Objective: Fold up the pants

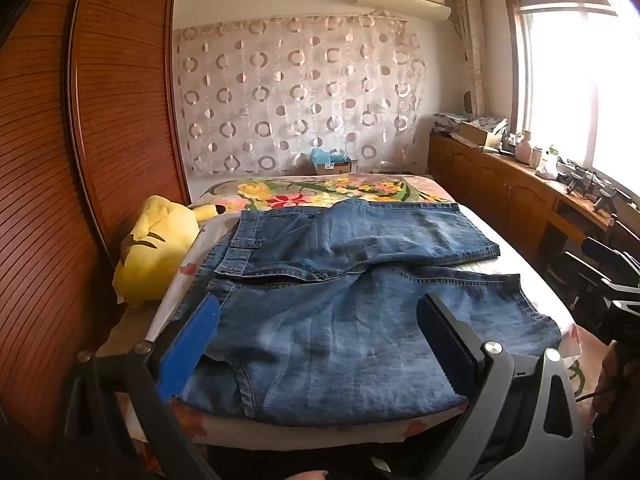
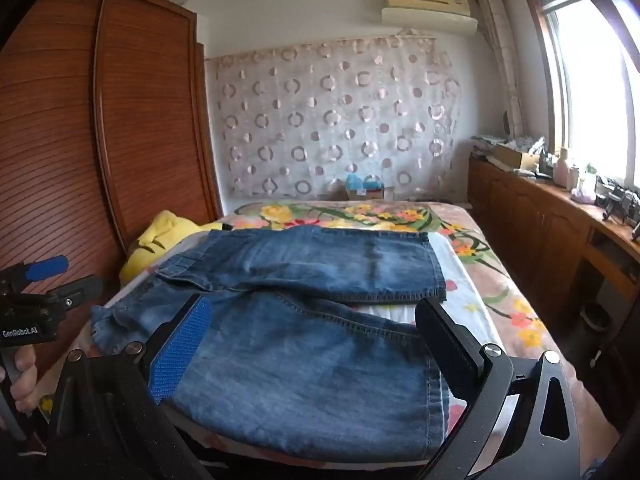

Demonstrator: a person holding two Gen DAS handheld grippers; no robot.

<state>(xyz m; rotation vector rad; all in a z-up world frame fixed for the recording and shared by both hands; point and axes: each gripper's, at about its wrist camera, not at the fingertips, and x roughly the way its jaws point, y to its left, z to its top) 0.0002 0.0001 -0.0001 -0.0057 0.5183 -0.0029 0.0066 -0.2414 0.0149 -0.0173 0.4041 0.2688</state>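
Nearest, both tongs are held spread wide and empty above the near edge of the bed (image 1: 404, 188): the left tongs (image 1: 320, 344) over the waistband end of the denim pants (image 1: 340, 320), the right tongs (image 2: 316, 344) over the near leg's hem end, neither seen touching cloth. Farther out, the pants are laid flat with legs parted; the denim is judged soft, limp and moderately heavy, best pinched at waistband and hem corners.

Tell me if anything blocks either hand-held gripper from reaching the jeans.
Nothing visible does. The jeans lie spread on the bed, directly ahead of the open left hand-held gripper and the open right hand-held gripper. The yellow plush toy sits off to the side.
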